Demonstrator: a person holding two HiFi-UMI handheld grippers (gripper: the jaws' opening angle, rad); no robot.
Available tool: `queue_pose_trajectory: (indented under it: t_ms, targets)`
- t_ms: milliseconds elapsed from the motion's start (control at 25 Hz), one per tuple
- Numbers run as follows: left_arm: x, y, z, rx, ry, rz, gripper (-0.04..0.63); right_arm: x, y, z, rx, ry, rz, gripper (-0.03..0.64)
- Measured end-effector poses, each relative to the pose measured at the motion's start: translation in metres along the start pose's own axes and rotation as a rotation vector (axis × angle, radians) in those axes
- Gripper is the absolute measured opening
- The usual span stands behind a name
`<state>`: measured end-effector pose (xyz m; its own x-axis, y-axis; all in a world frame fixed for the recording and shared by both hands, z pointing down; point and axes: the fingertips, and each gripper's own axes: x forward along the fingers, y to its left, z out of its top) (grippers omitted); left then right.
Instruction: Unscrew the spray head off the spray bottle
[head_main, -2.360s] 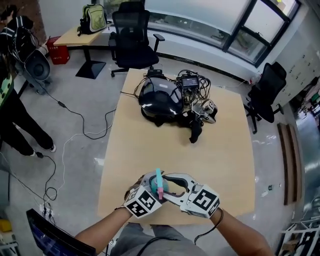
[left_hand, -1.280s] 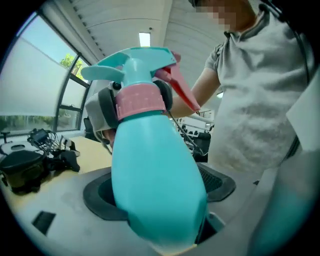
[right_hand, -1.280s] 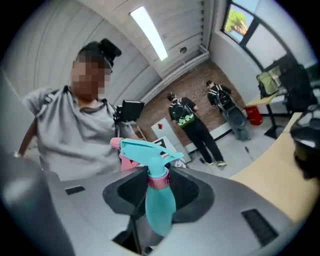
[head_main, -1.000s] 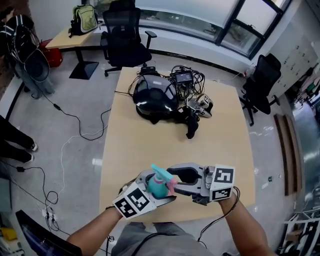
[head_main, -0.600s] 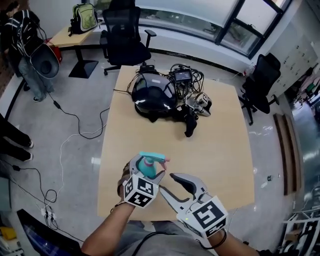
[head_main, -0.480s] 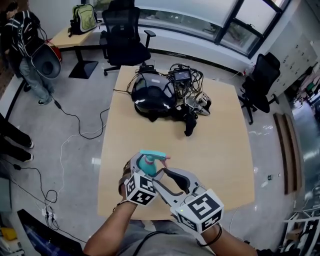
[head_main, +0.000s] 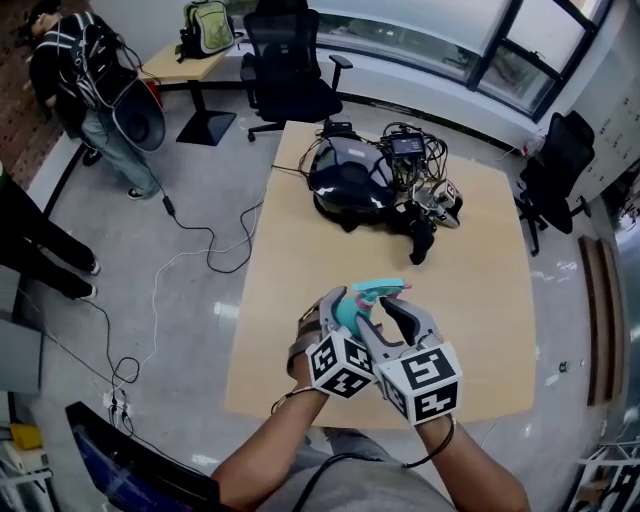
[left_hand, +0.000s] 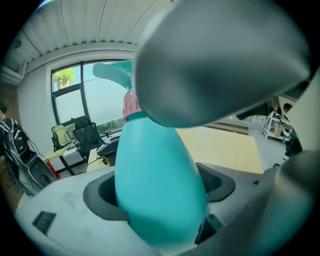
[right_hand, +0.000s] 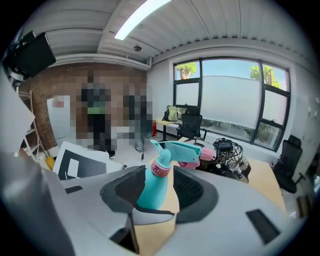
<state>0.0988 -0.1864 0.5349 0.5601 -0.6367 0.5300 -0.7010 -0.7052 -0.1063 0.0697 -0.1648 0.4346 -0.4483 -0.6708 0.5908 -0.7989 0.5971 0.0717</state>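
A teal spray bottle with a pink collar and a teal spray head is held up over the near part of the wooden table. My left gripper is shut on the bottle's wide body, which fills the space between its jaws in the left gripper view. My right gripper sits close on the right. In the right gripper view its jaws stand either side of the bottle's upper body, just under the pink collar, with a thin gap at the right pad. The spray head points right.
A black helmet-like device with tangled cables lies at the table's far side. Office chairs stand beyond and to the right. A person stands on the floor at far left. Cables run across the floor.
The right gripper drew back toward me off the bottle, then came forward again beside its neck. The left gripper tipped the bottle and moved it slightly right.
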Motion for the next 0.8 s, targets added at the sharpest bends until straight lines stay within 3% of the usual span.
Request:
queue_pose_trajectory:
  t_ms: [120,360,440,560,680,760,800]
  targets:
    - [-0.010,-0.004,0.000,0.024,0.001,-0.014,0.414,-0.001,0.005,-0.007,-0.004,-0.005,0.030,0.178]
    - [-0.028,-0.023,0.004,0.037,-0.060,-0.156,0.414,-0.013,0.021,-0.002,-0.018,-0.080,0.258,0.158]
    - [-0.039,-0.041,0.007,0.045,-0.098,-0.281,0.413,-0.024,0.034,0.001,-0.094,-0.119,0.388,0.150]
    - [-0.070,-0.083,0.012,0.122,-0.185,-0.563,0.414,-0.050,0.062,0.003,-0.258,-0.182,0.676,0.149]
    - [-0.104,-0.119,0.021,0.153,-0.279,-0.798,0.414,-0.079,0.074,-0.001,-0.252,-0.125,0.946,0.141]
    - [-0.115,-0.125,0.027,0.118,-0.294,-0.859,0.414,-0.086,0.071,-0.002,-0.199,-0.077,1.037,0.140]
    - [-0.114,-0.120,0.029,0.084,-0.286,-0.842,0.414,-0.084,0.068,0.000,-0.171,-0.079,1.035,0.140]
